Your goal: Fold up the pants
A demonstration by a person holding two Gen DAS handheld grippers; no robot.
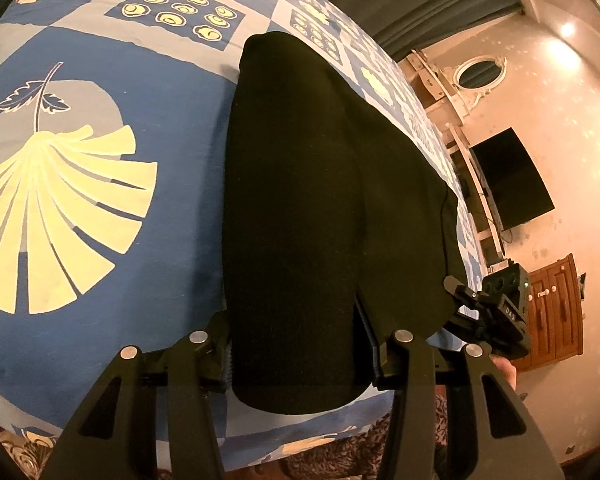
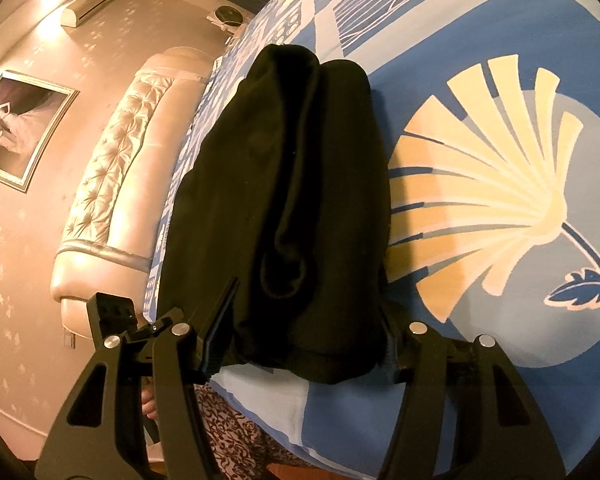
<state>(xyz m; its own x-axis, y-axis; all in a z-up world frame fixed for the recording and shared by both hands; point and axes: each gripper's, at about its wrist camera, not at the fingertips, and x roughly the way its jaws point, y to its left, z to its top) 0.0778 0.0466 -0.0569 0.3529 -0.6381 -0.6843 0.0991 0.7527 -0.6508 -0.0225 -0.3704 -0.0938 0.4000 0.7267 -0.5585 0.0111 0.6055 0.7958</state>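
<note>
Two views: both showed the black pants on the bed.
Left wrist view: the left hand-held gripper [image 1: 292, 356] had its fingers clamped on the near end of the pants [image 1: 300, 200], which lay lengthwise on the blue patterned bedspread [image 1: 100, 240]; the right hand-held gripper [image 1: 466, 308] sat at the pants' right edge.
Right wrist view: the right hand-held gripper [image 2: 304, 344] straddled the pants' [image 2: 292, 184] near edge, clamped on the cloth beside the padded headboard [image 2: 112, 184].
</note>
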